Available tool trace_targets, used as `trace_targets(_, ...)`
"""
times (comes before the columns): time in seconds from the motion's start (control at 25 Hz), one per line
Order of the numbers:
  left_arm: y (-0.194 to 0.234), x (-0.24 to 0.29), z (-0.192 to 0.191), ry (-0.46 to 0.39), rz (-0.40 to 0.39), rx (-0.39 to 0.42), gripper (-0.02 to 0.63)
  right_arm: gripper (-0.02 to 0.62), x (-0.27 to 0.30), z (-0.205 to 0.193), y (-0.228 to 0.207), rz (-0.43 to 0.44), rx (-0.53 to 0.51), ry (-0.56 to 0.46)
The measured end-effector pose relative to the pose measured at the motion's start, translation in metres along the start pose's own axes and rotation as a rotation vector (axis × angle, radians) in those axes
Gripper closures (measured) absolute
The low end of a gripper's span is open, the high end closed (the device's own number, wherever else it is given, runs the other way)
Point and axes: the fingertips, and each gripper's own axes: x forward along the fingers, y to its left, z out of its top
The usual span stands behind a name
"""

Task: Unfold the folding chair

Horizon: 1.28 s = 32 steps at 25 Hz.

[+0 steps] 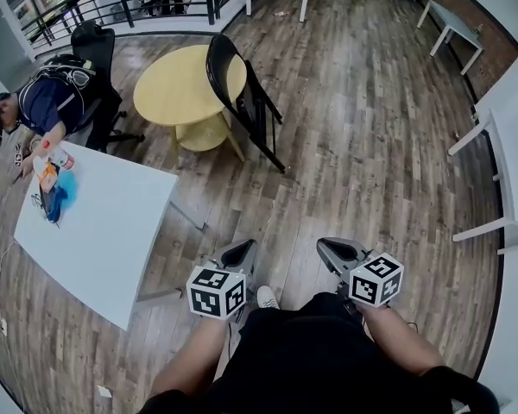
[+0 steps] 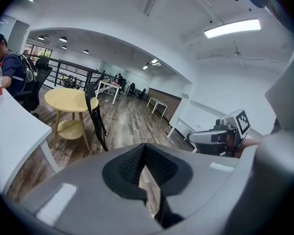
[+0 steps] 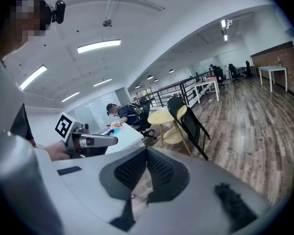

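a: where is the folding chair (image 1: 242, 102) sitting right now?

b: it is leaning, folded up, against the round yellow counter (image 1: 177, 89), with its feet resting on the wooden floor (image 1: 371, 145). it is standing well apart from both claws.

a: and what are the claws doing?

b: the left claw (image 1: 239, 250) and the right claw (image 1: 335, 250) are both sitting fully closed, carrying nothing, hovering low in front of the person's legs.

a: what is worrying you?

b: closed jaws are going to be knocking the frame rather than gripping it. the chair is only propping itself there, so i am thinking a nudge is risking it sliding off the counter edge and falling. pulling the seat without bracing the back is probably dragging the whole chair along. the white counter (image 1: 104, 222) and the seated person (image 1: 43, 106) are also sitting near on the left.
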Motion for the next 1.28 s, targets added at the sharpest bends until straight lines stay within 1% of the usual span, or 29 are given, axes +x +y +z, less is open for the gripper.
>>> trace_targets(0.2, -0.001, 0.003, 0.006, -0.007, -0.002, 0.046, 0.598, 0.591, 0.002, 0.003, -0.006, -0.016, 0.013, -0.022)
trace_targets(0.28, 0.0, 0.003, 0.005, -0.007, -0.006, 0.036, 0.598, 0.591, 0.003, 0.002, -0.006, -0.016, 0.014, -0.024)
trace_targets(0.44, -0.003, 0.009, 0.002, 0.002, -0.016, -0.025, 0.598, 0.591, 0.003, 0.0, -0.011, -0.009, 0.024, -0.022)
trace_targets(0.68, -0.005, 0.015, 0.004, 0.009, -0.006, 0.009, 0.598, 0.591, 0.011, 0.006, -0.018, 0.006, 0.029, -0.039)
trace_targets(1.0, -0.004, 0.03, 0.015, 0.009, 0.01, 0.019, 0.598, 0.591, 0.019, 0.01, -0.033, 0.024, 0.044, -0.039)
trace_targets(1.28, 0.002, 0.052, 0.036, 0.01, 0.038, 0.03, 0.598, 0.591, 0.024, 0.022, -0.058, 0.037, 0.048, -0.035)
